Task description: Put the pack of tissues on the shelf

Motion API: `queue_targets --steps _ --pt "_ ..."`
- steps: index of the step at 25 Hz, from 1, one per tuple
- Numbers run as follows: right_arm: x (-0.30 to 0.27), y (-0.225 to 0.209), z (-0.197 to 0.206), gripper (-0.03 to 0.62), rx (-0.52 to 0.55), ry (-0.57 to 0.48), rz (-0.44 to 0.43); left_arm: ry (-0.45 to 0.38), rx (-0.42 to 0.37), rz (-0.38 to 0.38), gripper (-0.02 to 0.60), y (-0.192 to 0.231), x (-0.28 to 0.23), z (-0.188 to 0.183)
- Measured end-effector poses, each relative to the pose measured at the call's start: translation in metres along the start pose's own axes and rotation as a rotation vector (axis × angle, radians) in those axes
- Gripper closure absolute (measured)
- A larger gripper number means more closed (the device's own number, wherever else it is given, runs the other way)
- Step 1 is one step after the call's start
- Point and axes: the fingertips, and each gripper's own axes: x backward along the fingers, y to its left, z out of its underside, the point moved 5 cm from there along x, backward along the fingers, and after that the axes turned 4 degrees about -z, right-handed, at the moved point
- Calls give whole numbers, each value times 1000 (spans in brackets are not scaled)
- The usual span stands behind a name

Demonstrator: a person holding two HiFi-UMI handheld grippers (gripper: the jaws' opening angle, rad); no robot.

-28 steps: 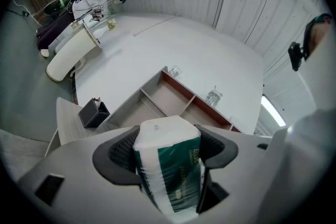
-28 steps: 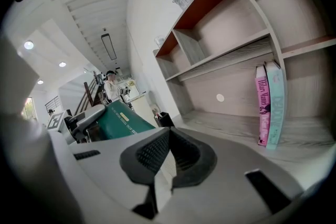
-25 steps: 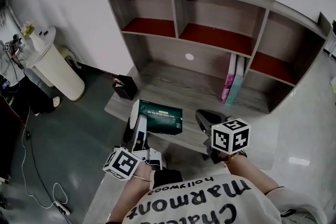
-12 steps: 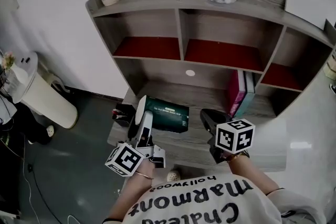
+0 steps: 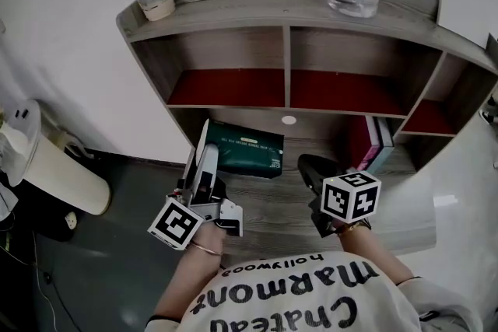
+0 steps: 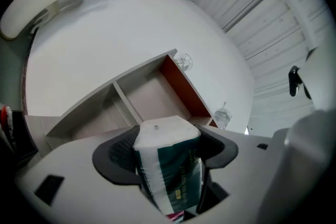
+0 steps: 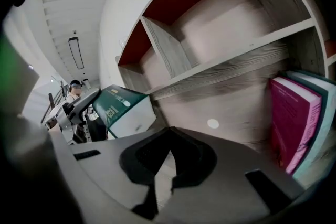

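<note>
Before wooden shelf (image 5: 233,5), left gripper (image 5: 204,148) clamps tissue pack (image 5: 250,148) — right gripper (image 5: 314,169) closed, empty.

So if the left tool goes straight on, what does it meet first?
The tissue pack in the left tool leads, toward the shelf; an open compartment's back panel looks first in line, depth unclear.
</note>
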Motion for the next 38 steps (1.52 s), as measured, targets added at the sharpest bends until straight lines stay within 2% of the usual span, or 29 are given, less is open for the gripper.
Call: queue_targets --steps 8,12,19,27,38 --pt "-10 0 -16 585 11 -36 62 -50 70 79 255 5 -38 -39" --pt "-6 -4 -18 583 23 -33 86 -78 141 83 255 12 -52 -47" --pt "10 -16 -21 583 19 -40 137 -97 204 121 255 6 -71 -52" --pt "20 -22 -22 583 15 -49 158 -110 206 100 255 14 -81 -51" --pt "26 -26 -22 583 15 -51 180 -161 299 53 255 36 -89 -48"
